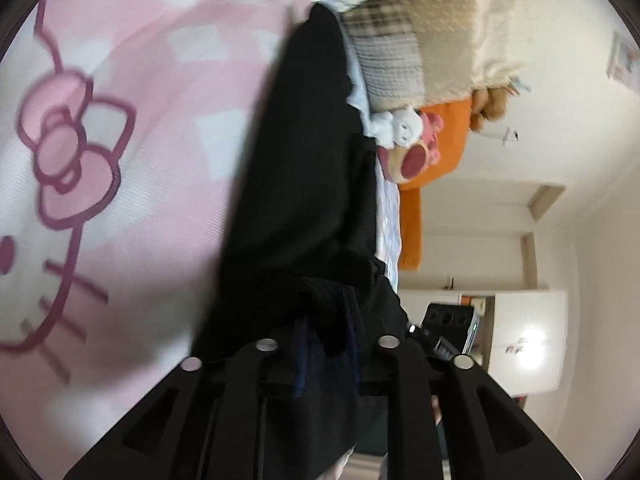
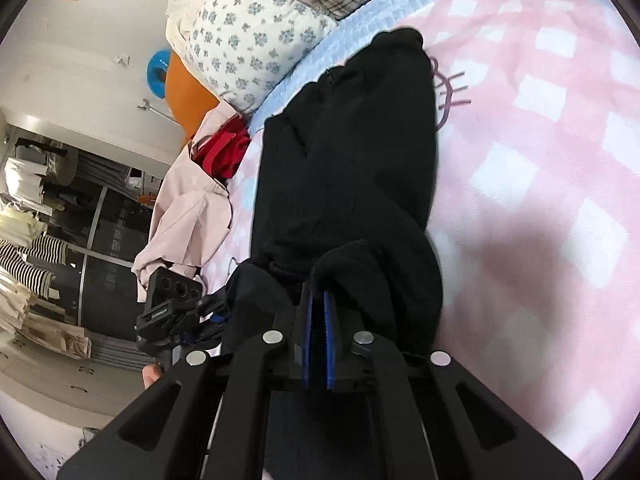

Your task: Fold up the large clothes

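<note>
Black garment [image 2: 344, 168] lies as a long folded strip on the pink checked bedspread [image 2: 540, 152], long axis running straight away from both grippers toward the pillows; near end is bunched up at the fingers, far end reaches the pale blue blanket [image 2: 320, 64] edge.

Right gripper [image 2: 318, 300] is clenched, blue pads [image 2: 329, 336] pressed together on a thick roll of the black fabric. Left gripper [image 1: 324, 340] has its jaws partly apart with black cloth bunched between them; whether its pads press the cloth I cannot tell, the fingers are lost dark-on-dark and blurred.

Both hands sit side by side at the same near end, neither clearly nearer. The other gripper's camera block shows in each view, just beside. So the garment stretches forward from both sets of fingers; likely next move is bringing the near end over toward the far end, or setting it down and smoothing.

Around: floral pillow [image 2: 256, 40] and plaid cushion [image 1: 388, 52] past the far end, plush toys [image 1: 404, 136] and orange cushion [image 1: 436, 148] near them, pale pink garment [image 2: 188, 216] with a red cloth [image 2: 224, 152] heaped just beside the strip's edge on the bed side. That pile is closest to the fold path; the open bedspread on the other side looks free
</note>
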The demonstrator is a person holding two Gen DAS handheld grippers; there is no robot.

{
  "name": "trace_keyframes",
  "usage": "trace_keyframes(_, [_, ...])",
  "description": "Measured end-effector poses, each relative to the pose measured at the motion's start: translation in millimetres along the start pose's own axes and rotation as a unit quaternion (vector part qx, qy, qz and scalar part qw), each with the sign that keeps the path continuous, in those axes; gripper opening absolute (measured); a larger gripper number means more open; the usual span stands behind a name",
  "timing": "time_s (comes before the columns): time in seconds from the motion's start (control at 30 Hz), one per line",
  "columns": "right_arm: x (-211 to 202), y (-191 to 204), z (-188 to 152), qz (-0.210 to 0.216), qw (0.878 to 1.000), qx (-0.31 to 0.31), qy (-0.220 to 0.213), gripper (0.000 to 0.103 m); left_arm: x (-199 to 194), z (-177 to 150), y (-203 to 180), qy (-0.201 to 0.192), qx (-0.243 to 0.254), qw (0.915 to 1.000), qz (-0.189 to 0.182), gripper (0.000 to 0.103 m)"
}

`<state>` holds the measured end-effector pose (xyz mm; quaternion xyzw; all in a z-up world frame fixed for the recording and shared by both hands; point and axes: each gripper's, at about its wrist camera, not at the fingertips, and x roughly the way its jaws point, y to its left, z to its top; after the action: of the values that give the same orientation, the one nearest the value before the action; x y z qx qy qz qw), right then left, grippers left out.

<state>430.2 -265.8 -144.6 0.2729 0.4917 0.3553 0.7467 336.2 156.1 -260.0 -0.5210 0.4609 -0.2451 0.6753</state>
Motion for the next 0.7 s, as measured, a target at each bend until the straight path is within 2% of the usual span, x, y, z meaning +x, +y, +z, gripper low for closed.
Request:
trace_keyframes(0.03, [-11,10,-2,-0.008,1.0,-0.018,0.001,0.011,-12,-5,-18,-0.001,0.033,0.9994,0.014,0.045])
trace_keyframes(0.07, [-19,17,-3,-0.017,0.999,-0.036,-0.002,0.013,-23,-11,-36,-0.003,0.064,0.9975,0.03,0.065])
trace_keyframes(0.1, [-31,29,-7,-0.033,0.997,-0.063,-0.008,0.016,-35,-19,-55,-0.007,0.097,0.9939,0.051,0.08])
trace_keyframes(0.13, [-39,37,-10,-0.041,0.996,-0.078,-0.01,0.021,-44,-25,-70,-0.013,0.122,0.9904,0.065,0.084])
trace_keyframes(0.23, [-71,61,-35,-0.077,0.988,-0.133,-0.033,0.081,-70,-53,-111,-0.012,0.178,0.9806,0.082,0.085])
trace_keyframes(0.33, [-93,73,-55,-0.088,0.979,-0.172,-0.062,0.08,-79,-84,-131,0.004,0.211,0.9736,0.087,0.089])
trace_keyframes(0.4, [-107,72,-68,-0.072,0.979,-0.174,-0.08,0.069,-78,-109,-129,0.022,0.226,0.9688,0.099,0.089])
trace_keyframes(0.47, [-104,68,-75,-0.065,0.98,-0.171,-0.072,0.041,-65,-125,-126,0.034,0.242,0.9628,0.116,0.089])
trace_keyframes(0.5, [-96,66,-77,-0.061,0.981,-0.174,-0.059,0.037,-53,-134,-121,0.044,0.251,0.9591,0.124,0.088])
trace_keyframes(0.53, [-85,65,-76,-0.055,0.982,-0.177,-0.045,0.032,-48,-141,-114,0.054,0.251,0.9593,0.118,0.088])
trace_keyframes(0.6, [-62,63,-74,-0.063,0.982,-0.177,-0.029,0.029,-23,-148,-102,0.075,0.231,0.9663,0.084,0.087])
trace_keyframes(0.63, [-53,63,-71,-0.064,0.982,-0.177,-0.024,0.024,-13,-148,-99,0.08,0.224,0.9683,0.075,0.086])
trace_keyframes(0.7, [-22,59,-57,-0.101,0.979,-0.177,-0.027,0.023,10,-149,-96,0.082,0.223,0.9691,0.067,0.085])
